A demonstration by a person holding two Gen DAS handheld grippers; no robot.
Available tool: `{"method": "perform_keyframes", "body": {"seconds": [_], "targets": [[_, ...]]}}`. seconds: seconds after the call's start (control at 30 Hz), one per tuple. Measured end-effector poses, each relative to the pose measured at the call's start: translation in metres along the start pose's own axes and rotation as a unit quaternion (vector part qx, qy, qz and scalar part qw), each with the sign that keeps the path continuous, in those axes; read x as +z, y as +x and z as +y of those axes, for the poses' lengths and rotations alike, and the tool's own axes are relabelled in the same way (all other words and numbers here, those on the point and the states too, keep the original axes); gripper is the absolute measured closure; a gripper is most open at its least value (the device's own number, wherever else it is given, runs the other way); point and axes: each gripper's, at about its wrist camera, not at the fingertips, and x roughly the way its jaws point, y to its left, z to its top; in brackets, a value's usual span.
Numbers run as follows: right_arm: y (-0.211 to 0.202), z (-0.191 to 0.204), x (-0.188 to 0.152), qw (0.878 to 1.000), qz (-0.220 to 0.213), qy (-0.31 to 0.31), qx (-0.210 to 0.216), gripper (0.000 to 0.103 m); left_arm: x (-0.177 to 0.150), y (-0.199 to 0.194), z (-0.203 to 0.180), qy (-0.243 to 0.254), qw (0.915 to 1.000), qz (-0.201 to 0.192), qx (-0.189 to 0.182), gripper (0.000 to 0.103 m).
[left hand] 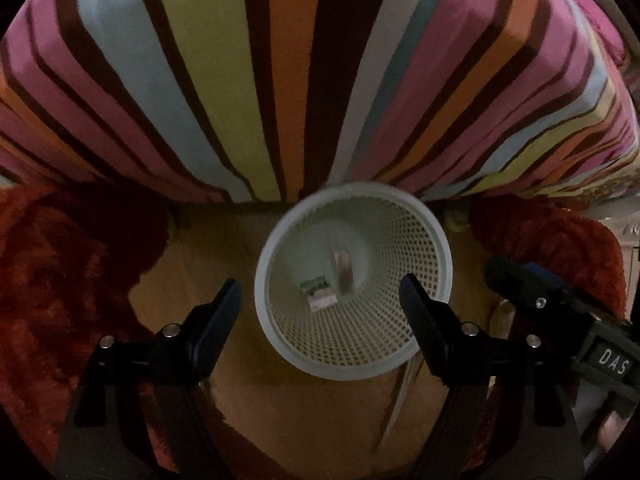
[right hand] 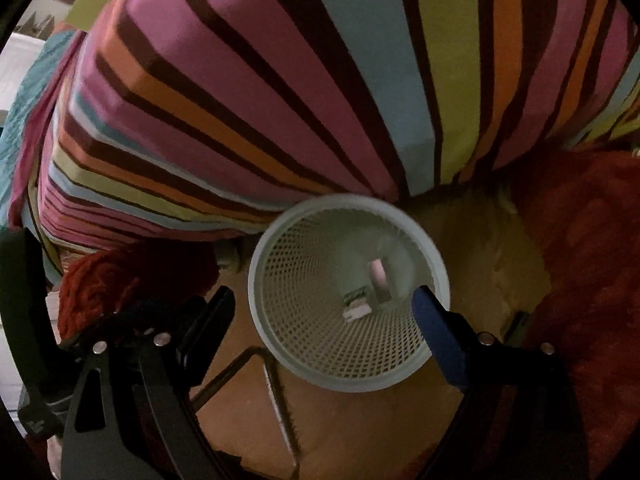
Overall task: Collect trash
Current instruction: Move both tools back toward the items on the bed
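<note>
A white mesh waste basket (left hand: 400, 340) stands on the floor against a striped bed; it also shows in the right wrist view (right hand: 304, 344). Inside lie a small green-and-white wrapper (left hand: 319, 293) and a pinkish flat piece (left hand: 344, 274), seen too in the right wrist view as the wrapper (right hand: 356, 302) and the pink piece (right hand: 378, 278). My left gripper (left hand: 320, 296) is open and empty, held above the basket. My right gripper (right hand: 322, 304) is open and empty, also above the basket. The right gripper's body (left hand: 560, 304) shows at the right of the left wrist view.
The striped bed cover (left hand: 280, 80) fills the upper half of both views. Red shaggy rugs (left hand: 60, 280) lie left and right of the basket on a tan floor (left hand: 320, 420). A thin metal frame (right hand: 276, 384) lies on the floor in front of the basket.
</note>
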Motion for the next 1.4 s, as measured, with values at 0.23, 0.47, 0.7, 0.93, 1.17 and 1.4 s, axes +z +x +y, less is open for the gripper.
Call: {"method": "perform_keyframes", "body": {"seconds": [0.23,0.47,0.7,0.93,1.17,1.4], "targets": [[-0.041,0.010,0.001,0.995,-0.093,-0.033,-0.027,0.017,0.001,-0.034,0.006,0.010,0.9965,-0.081,0.019,0.024],[-0.087,0.010,0.012,0.978,-0.201,-0.045,-0.036,0.017,0.008,-0.074,0.008,0.037,0.9839,-0.172,0.032,0.024],[-0.115,0.017,0.032,0.961,-0.267,-0.066,-0.040,0.017,0.020,-0.106,0.018,0.032,0.9702,-0.236,0.046,0.024],[-0.123,0.034,0.056,0.951,-0.289,-0.099,-0.051,0.017,0.049,-0.127,0.020,0.056,0.9580,-0.271,0.075,0.024],[-0.123,0.036,0.084,0.953,-0.284,-0.097,-0.045,0.017,0.086,-0.138,0.025,0.073,0.9522,-0.286,0.078,0.024],[-0.115,0.036,0.109,0.957,-0.270,-0.095,-0.044,0.017,0.126,-0.146,0.026,0.097,0.9457,-0.301,0.076,0.024]]}}
